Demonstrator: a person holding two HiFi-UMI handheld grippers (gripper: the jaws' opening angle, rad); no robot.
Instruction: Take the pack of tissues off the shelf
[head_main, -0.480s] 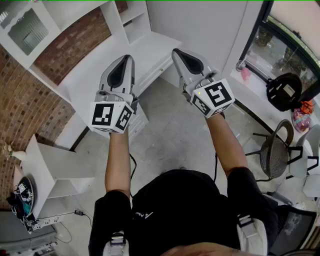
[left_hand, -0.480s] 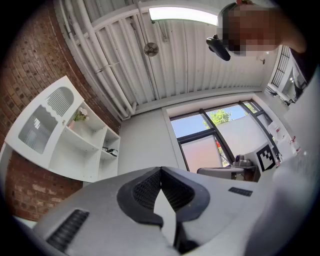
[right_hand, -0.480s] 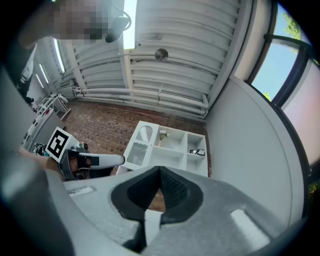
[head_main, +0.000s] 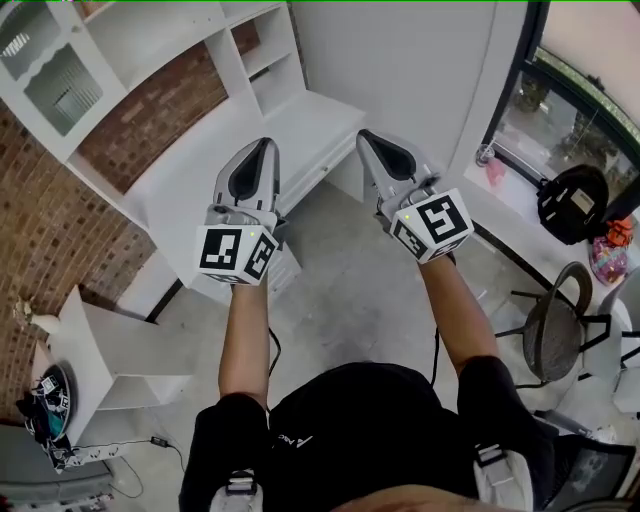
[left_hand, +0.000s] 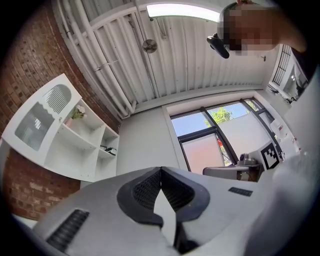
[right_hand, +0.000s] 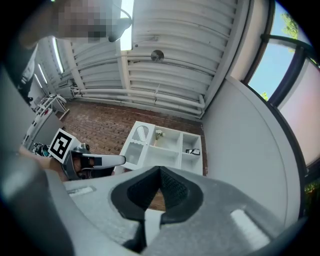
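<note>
Home-style room set up inside an industrial shell. A red brick wall (head_main: 40, 230) is backing a white shelf unit (head_main: 150, 40) with open compartments and one glazed door, and a white desk (head_main: 200, 170) is standing below it. A small plant (left_hand: 76, 114) is sitting in one compartment. A bare grey floor (head_main: 350, 290) is showing throughout. Overhead, a white ribbed ceiling (left_hand: 185, 55) is carrying exposed pipes (left_hand: 100, 70), and a strip light (left_hand: 182, 10) is glowing. A tall dark-framed window (head_main: 570, 110) is letting in daylight; a backpack (head_main: 572, 203) is lying on the ledge below it, with a round chair (head_main: 555, 320) standing near. A power strip (head_main: 85, 445) with cables is lying at the floor's edge by the brick wall.
</note>
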